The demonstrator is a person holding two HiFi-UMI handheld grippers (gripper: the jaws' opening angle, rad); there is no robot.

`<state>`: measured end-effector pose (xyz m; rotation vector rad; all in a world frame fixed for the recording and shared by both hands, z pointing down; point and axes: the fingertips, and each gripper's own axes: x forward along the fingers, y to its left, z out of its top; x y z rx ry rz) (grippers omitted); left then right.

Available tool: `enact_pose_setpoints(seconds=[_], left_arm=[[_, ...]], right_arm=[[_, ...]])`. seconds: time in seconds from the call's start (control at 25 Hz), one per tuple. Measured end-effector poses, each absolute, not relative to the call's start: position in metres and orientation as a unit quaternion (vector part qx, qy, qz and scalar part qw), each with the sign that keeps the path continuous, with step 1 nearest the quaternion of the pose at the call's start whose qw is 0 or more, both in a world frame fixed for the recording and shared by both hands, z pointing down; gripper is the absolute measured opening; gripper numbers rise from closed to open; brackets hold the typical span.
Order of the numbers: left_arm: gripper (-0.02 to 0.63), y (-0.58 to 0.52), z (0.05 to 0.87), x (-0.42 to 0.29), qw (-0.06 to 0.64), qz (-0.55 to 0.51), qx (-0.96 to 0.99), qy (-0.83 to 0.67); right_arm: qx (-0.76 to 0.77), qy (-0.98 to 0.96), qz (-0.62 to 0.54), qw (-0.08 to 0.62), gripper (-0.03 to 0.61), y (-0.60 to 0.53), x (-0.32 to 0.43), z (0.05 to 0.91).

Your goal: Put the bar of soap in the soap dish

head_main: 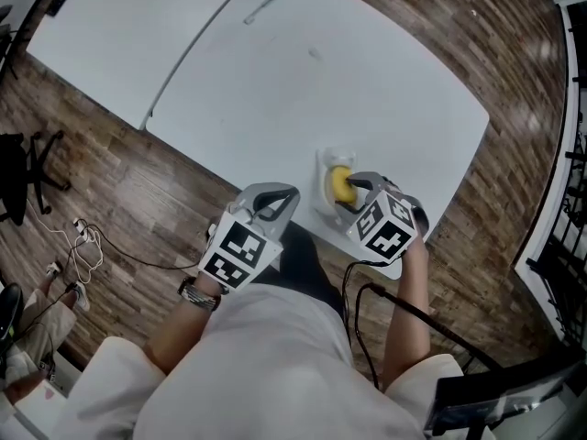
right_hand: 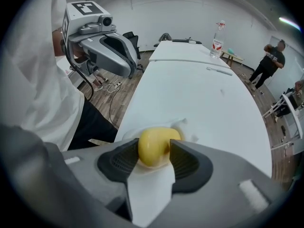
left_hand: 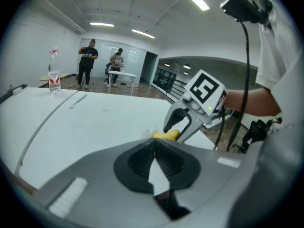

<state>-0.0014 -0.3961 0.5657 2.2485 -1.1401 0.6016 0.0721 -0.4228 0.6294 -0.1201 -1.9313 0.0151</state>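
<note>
A yellow bar of soap sits between the jaws of my right gripper, which is shut on it. The soap is right over a clear soap dish near the white table's front edge; I cannot tell if it touches the dish. My left gripper hovers at the table's front edge, left of the dish, shut with nothing held. In the left gripper view the soap shows in the right gripper.
The white table has a seam running to the far left and a thin pen-like item at the back. A spray bottle stands at the far end. Two people stand beyond. A black chair and cables lie on the floor at left.
</note>
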Motion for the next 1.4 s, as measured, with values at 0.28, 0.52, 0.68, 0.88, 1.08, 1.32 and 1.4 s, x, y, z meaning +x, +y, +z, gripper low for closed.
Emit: enact_pose_setpoints(seconds=[0.28, 0.52, 0.68, 0.88, 1.08, 1.32, 1.4], left_arm=[[0.008, -0.394, 0.567, -0.001, 0.262, 0.239, 0.833, -0.424], [0.008, -0.392, 0.565, -0.003, 0.261, 0.239, 0.833, -0.425], [0.008, -0.393, 0.565, -0.001, 0.261, 0.238, 0.834, -0.423], [0.008, -0.389, 0.565, 0.001, 0.262, 0.238, 0.835, -0.422], [0.008, -0.388, 0.563, 0.002, 0.259, 0.240, 0.836, -0.420], [0.008, -0.385, 0.563, 0.002, 0.261, 0.238, 0.839, -0.415], [0.008, -0.386, 0.561, 0.001, 0.261, 0.235, 0.840, -0.414]], right_arm=[[-0.057, -0.827, 0.017, 0.560, 0.198, -0.420, 0.072, 0.626], [-0.053, -0.830, 0.021, 0.554, 0.198, -0.417, 0.070, 0.623], [-0.048, -0.833, 0.030, 0.550, 0.198, -0.417, 0.070, 0.622], [-0.039, -0.834, 0.029, 0.550, 0.198, -0.415, 0.073, 0.622], [-0.024, -0.835, 0.023, 0.549, 0.196, -0.416, 0.074, 0.621], [-0.007, -0.840, 0.015, 0.542, 0.196, -0.416, 0.074, 0.619], [0.007, -0.844, 0.019, 0.536, 0.196, -0.418, 0.075, 0.616]])
